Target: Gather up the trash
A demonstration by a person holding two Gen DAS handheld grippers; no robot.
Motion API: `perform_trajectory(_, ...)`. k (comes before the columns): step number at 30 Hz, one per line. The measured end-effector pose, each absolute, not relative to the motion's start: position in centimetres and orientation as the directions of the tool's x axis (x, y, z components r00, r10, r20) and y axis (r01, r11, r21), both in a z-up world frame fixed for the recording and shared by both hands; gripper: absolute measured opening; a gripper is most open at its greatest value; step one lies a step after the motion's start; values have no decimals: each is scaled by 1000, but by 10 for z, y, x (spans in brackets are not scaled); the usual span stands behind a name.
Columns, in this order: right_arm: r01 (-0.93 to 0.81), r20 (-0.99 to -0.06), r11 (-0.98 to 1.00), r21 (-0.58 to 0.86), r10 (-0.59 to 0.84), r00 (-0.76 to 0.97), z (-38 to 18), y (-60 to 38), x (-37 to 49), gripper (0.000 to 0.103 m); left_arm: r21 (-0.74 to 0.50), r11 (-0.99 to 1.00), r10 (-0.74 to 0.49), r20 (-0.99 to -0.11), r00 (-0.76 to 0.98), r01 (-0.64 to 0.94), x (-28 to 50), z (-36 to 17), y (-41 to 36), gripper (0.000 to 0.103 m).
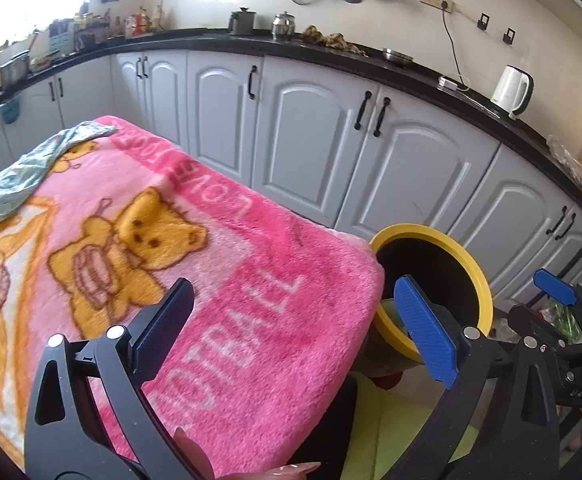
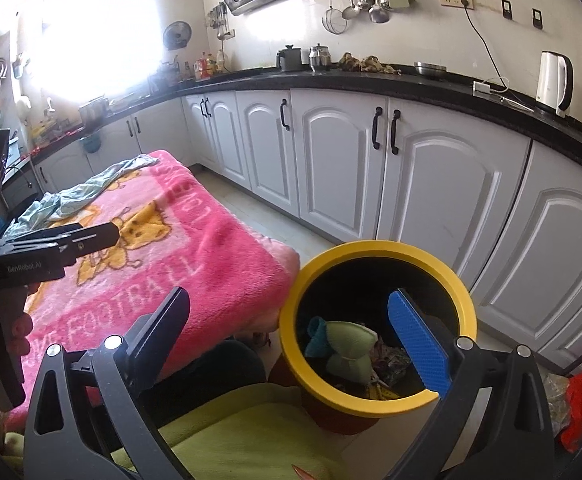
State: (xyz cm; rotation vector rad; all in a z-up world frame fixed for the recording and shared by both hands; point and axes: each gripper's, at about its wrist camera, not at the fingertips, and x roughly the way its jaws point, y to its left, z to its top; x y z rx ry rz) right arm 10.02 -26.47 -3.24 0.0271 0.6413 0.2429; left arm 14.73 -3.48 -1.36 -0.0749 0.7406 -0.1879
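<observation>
A yellow-rimmed bin (image 2: 375, 250) stands on the floor at the corner of a table under a pink bear blanket (image 2: 163, 240). Inside lie a pale green pouch (image 2: 349, 346), a teal scrap (image 2: 317, 336) and crumpled wrappers (image 2: 391, 360). My right gripper (image 2: 291, 320) is open and empty above the bin's near rim. My left gripper (image 1: 295, 308) is open and empty over the blanket's near right corner (image 1: 251, 280), with the bin (image 1: 467, 264) to its right. A light green cloth (image 1: 19, 176) lies at the blanket's far left; it also shows in the right wrist view (image 2: 87, 192).
Grey cabinets (image 2: 339, 160) under a black counter (image 2: 411, 80) run behind the table, with a white kettle (image 2: 555, 80) on it. Bags of red and green items (image 2: 579, 396) lie on the floor right of the bin. A yellow-green cushion (image 2: 243, 436) is below the grippers.
</observation>
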Motion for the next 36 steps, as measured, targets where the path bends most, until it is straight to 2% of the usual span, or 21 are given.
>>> perform_trajectory(10, -200, -466, 978, 58, 204, 861, -22, -245, 59, 97, -101, 991, -135, -591, 796, 93, 110, -9, -32, 92)
perform_trajectory(15, -177, -379, 984, 33, 176, 908, -16, -243, 37, 97, -98, 992, -114, -514, 850, 74, 90, -2, -29, 92)
perform_trajectory(24, -114, -217, 993, 22, 116, 969, 1, -252, 5, 97, -79, 993, -113, -404, 908, 89, 63, 9, -32, 92)
perform_trajectory(36, -38, -92, 999, 10, 39, 995, 8, -263, -32, 97, -82, 991, -130, -294, 947, 110, 38, 14, -42, 92)
